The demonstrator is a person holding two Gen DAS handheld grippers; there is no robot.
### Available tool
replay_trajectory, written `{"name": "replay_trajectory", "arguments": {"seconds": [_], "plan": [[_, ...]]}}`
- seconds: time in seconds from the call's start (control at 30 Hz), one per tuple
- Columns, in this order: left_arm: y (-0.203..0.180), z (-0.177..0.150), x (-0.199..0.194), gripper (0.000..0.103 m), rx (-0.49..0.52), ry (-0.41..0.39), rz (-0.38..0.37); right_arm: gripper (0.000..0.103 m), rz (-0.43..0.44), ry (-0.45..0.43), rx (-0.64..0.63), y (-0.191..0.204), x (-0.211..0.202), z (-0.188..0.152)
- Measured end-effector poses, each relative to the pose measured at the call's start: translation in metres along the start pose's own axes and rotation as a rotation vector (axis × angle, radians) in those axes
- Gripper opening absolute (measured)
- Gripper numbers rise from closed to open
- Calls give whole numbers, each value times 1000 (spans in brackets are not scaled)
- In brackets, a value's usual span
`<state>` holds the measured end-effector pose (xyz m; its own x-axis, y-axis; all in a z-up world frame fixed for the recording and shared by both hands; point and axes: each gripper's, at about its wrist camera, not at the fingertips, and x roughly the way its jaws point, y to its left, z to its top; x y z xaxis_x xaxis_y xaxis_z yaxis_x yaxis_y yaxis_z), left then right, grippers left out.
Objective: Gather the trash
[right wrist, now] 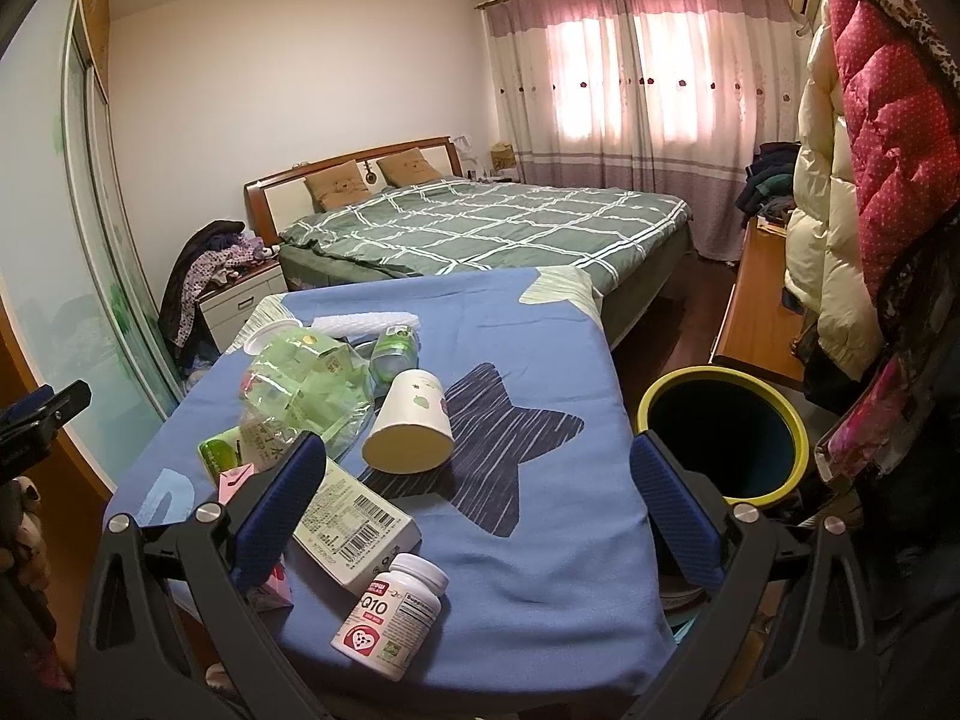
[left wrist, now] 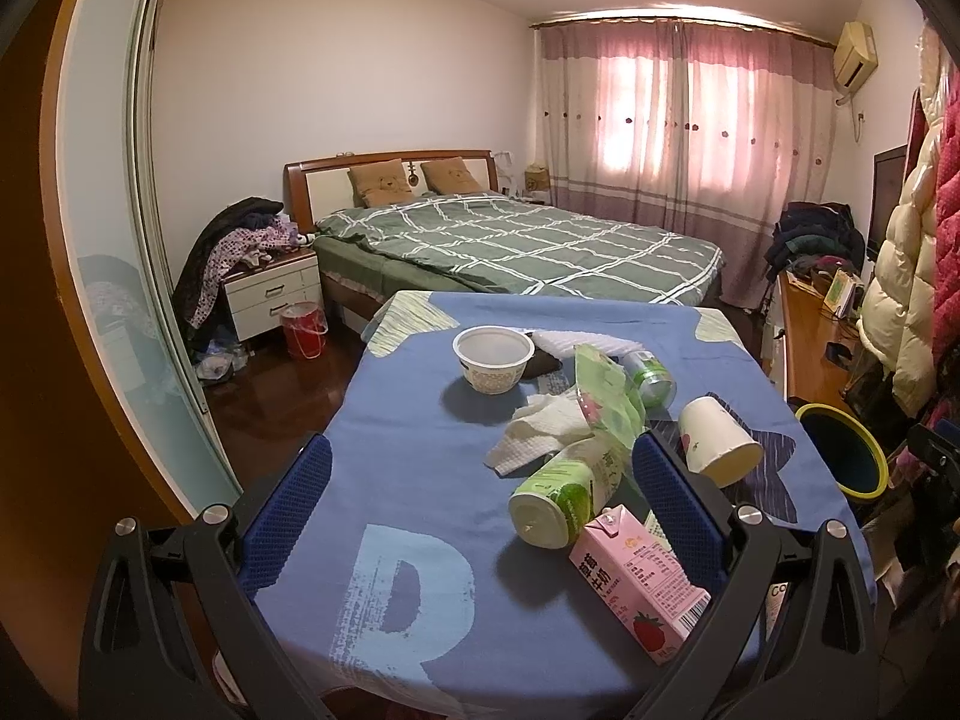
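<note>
Trash lies on a table under a blue cloth (left wrist: 414,450). In the left wrist view there are a white bowl (left wrist: 492,360), crumpled tissue (left wrist: 540,426), a green wrapper (left wrist: 606,396), a green can (left wrist: 651,375), a tipped paper cup (left wrist: 717,441), a lying green bottle (left wrist: 558,495) and a pink milk carton (left wrist: 642,582). My left gripper (left wrist: 480,468) is open above the cloth, holding nothing. My right gripper (right wrist: 477,456) is open too, near the paper cup (right wrist: 411,429), a white barcode box (right wrist: 354,525) and a Q10 pill bottle (right wrist: 390,618).
A dark bin with a yellow rim (right wrist: 723,435) stands on the floor just right of the table. Behind are a bed (left wrist: 510,240), a nightstand (left wrist: 273,294), a red bucket (left wrist: 305,330) and a wooden desk (right wrist: 759,306). Coats (right wrist: 864,150) hang at the right.
</note>
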<state>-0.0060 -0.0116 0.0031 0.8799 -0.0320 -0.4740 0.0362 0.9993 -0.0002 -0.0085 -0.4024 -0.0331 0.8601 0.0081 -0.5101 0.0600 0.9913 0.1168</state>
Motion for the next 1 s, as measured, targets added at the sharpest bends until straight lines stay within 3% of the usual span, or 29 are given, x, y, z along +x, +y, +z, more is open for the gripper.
{"name": "replay_trajectory", "arguments": {"seconds": [1.0], "plan": [[0,0,0,99,0,1,1,97,20,14,-1,7,4,-2]]}}
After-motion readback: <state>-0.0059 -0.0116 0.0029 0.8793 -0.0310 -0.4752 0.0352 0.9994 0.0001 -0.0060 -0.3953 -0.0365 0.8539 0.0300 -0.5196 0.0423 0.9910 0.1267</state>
